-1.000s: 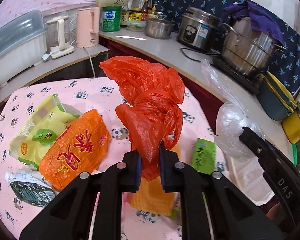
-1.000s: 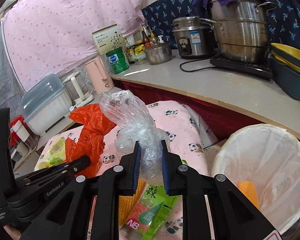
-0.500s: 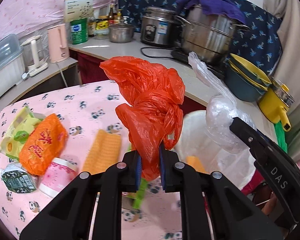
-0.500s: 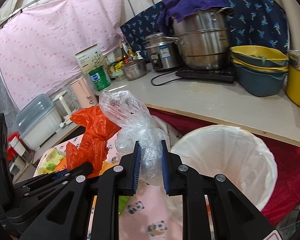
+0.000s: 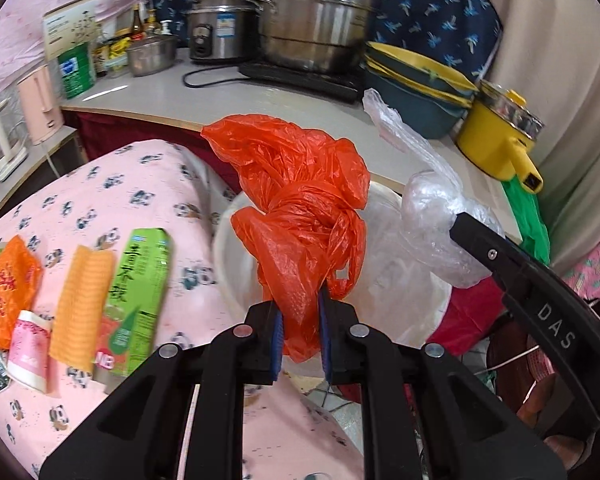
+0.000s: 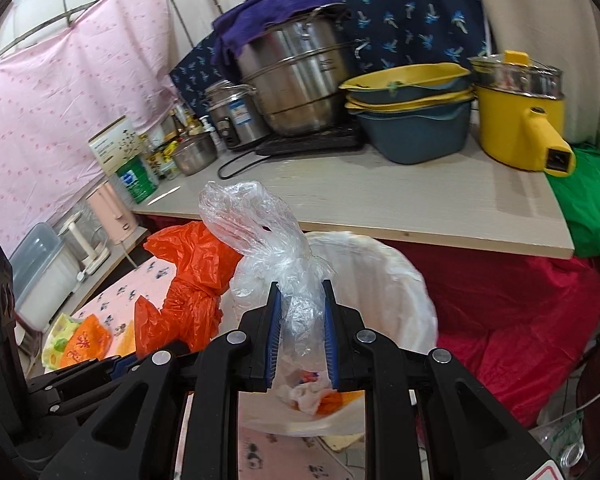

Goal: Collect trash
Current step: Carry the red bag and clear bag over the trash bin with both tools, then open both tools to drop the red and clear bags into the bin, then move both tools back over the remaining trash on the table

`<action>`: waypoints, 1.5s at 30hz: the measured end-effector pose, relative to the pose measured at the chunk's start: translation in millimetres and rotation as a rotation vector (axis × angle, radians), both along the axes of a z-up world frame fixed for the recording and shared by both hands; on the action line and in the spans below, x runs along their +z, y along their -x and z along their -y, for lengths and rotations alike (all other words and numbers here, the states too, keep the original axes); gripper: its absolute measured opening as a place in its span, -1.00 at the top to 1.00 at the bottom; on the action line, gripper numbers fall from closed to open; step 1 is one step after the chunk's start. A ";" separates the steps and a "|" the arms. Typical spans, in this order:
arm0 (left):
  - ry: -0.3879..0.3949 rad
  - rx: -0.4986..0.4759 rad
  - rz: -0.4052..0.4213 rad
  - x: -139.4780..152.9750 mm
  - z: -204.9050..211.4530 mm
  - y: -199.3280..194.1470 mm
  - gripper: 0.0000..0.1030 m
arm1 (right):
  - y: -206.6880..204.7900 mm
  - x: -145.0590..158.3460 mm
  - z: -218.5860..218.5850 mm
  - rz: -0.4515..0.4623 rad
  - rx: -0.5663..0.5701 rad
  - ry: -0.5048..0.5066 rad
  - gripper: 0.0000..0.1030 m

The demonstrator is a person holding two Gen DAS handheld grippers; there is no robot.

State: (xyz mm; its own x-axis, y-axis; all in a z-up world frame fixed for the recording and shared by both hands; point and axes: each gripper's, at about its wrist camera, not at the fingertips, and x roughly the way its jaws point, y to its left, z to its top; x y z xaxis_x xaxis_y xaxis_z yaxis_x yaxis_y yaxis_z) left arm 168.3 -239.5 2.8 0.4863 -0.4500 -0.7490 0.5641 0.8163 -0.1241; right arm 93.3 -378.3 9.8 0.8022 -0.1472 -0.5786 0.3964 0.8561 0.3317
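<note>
My left gripper (image 5: 300,324) is shut on a crumpled red plastic bag (image 5: 300,216) and holds it above the near rim of a white-lined trash bin (image 5: 404,296). My right gripper (image 6: 299,332) is shut on a crumpled clear plastic bag (image 6: 268,240) and holds it over the bin (image 6: 384,276), which has some trash inside. The red bag also shows in the right wrist view (image 6: 188,280), and the clear bag in the left wrist view (image 5: 436,216).
The pink panda tablecloth (image 5: 112,184) on the left holds a green carton (image 5: 136,292), an orange cloth (image 5: 82,300), an orange snack bag (image 5: 8,292) and a pink cup (image 5: 30,344). Behind the bin runs a counter (image 6: 380,200) with pots, bowls and a yellow pot (image 6: 520,120).
Both grippers have swung right from over the table to over the trash bin, each still holding its bag.
</note>
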 end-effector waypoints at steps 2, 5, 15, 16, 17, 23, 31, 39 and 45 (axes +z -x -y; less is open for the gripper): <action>-0.008 -0.018 -0.009 -5.6 10.0 1.9 0.73 | 4.7 -4.3 8.9 -0.006 -0.017 -0.007 0.65; -0.013 -0.036 -0.023 -13.0 21.4 1.9 0.69 | 6.4 -8.2 15.0 -0.015 -0.027 -0.010 0.65; -0.020 -0.019 0.004 -18.6 34.3 0.1 0.26 | 1.3 -21.8 19.6 -0.030 -0.023 -0.023 0.65; -0.020 -0.016 0.005 -18.5 33.4 -0.8 0.25 | -0.5 -22.3 19.0 -0.031 -0.021 -0.023 0.65; -0.020 -0.010 0.006 -18.2 31.9 -2.1 0.25 | -2.3 -22.5 18.3 -0.031 -0.017 -0.023 0.65; -0.013 0.027 0.010 -14.7 17.8 -10.5 0.23 | -16.2 -24.7 10.0 -0.040 0.012 -0.015 0.61; -0.004 0.086 0.015 -13.5 -10.1 -20.7 0.05 | -41.7 -36.2 -2.9 -0.084 0.036 0.000 0.45; -0.013 0.127 0.019 -15.2 -33.3 -25.0 0.00 | -45.4 -29.7 -17.3 -0.071 0.039 0.010 0.15; -0.008 0.159 0.028 -9.8 -53.7 -21.8 -0.01 | -44.0 -12.5 -34.4 -0.046 0.069 0.022 0.14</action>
State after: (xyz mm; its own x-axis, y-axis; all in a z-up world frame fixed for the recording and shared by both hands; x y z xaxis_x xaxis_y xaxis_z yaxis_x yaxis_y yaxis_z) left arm 190.1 -185.8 -7.0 0.5714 -0.3597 -0.7376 0.4306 0.8966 -0.1036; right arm 137.3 -343.9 -2.8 0.7833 -0.1058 -0.6125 0.3509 0.8887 0.2952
